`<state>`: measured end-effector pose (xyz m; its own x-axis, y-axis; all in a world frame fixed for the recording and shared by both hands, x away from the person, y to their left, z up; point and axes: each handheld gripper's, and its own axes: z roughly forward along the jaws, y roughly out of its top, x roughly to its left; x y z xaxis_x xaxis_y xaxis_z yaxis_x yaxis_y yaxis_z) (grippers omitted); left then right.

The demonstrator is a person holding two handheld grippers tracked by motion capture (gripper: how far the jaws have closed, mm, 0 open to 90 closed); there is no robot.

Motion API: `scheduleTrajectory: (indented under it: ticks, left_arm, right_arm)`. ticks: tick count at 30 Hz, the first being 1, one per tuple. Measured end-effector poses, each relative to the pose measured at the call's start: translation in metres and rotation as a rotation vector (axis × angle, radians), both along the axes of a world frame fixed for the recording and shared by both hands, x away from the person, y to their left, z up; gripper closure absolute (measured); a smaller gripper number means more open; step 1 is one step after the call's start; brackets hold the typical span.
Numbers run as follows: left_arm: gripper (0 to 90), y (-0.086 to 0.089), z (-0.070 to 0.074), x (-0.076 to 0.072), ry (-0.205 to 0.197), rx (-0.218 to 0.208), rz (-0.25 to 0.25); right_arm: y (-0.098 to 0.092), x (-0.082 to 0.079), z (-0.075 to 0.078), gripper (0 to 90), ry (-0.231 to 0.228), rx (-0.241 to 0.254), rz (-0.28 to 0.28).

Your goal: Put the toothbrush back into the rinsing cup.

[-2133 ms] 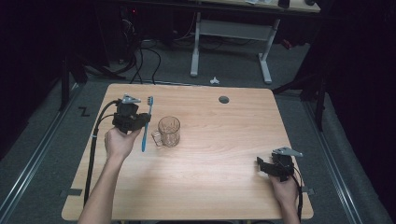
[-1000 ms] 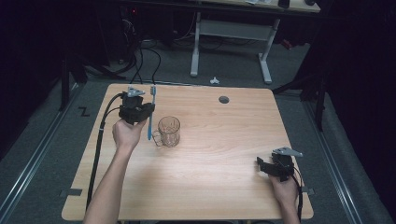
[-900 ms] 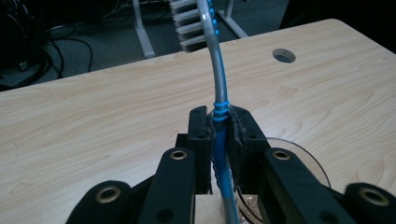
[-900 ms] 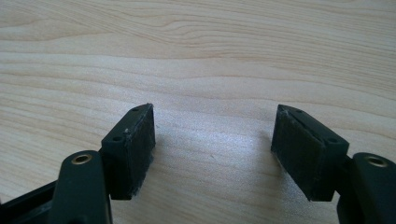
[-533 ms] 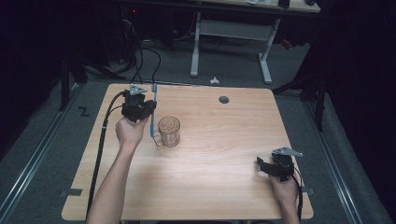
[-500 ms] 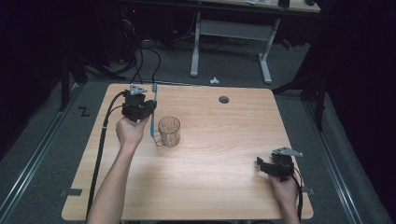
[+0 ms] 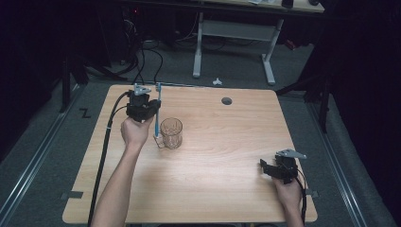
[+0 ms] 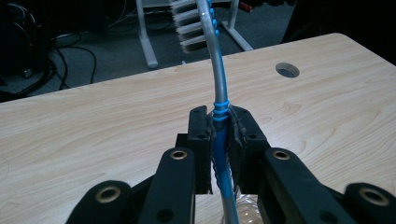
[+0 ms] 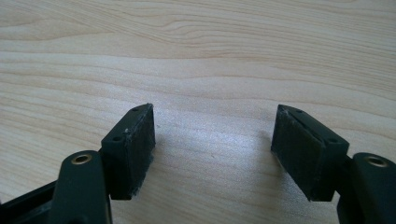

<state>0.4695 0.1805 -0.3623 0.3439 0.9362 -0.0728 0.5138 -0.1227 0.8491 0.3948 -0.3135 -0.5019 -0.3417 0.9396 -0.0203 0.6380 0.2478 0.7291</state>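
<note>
A blue and white toothbrush (image 7: 157,111) stands nearly upright in my left gripper (image 7: 152,109), bristles up, its lower end just left of a clear glass mug (image 7: 170,133) on the wooden table (image 7: 222,142). In the left gripper view the jaws are shut on the toothbrush handle (image 8: 221,140), and the bristle head (image 8: 191,23) rises above my left gripper (image 8: 219,116). My right gripper (image 7: 265,168) rests near the table's front right corner. In the right gripper view my right gripper (image 9: 212,135) is open, with bare wood between its pads (image 9: 135,140).
A round cable hole (image 7: 226,100) sits in the table's far middle. A black cable (image 7: 106,142) trails from the left gripper along the left edge. Beyond the table stands a white desk frame (image 7: 231,42) on the dark floor.
My left gripper has carried the toothbrush a little toward the mug, and the brush now stands more upright. The right gripper has stayed in place.
</note>
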Motion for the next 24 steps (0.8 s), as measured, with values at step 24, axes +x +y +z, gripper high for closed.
scheduleTrajectory:
  ticks: [24]
  left_arm:
    - [79.5, -0.0004, -0.0019, -0.009, 0.004, 0.029, -0.037]
  right_arm:
    - [0.0, -0.0001, 0.0, 30.4, 0.0, 0.0, 0.0]
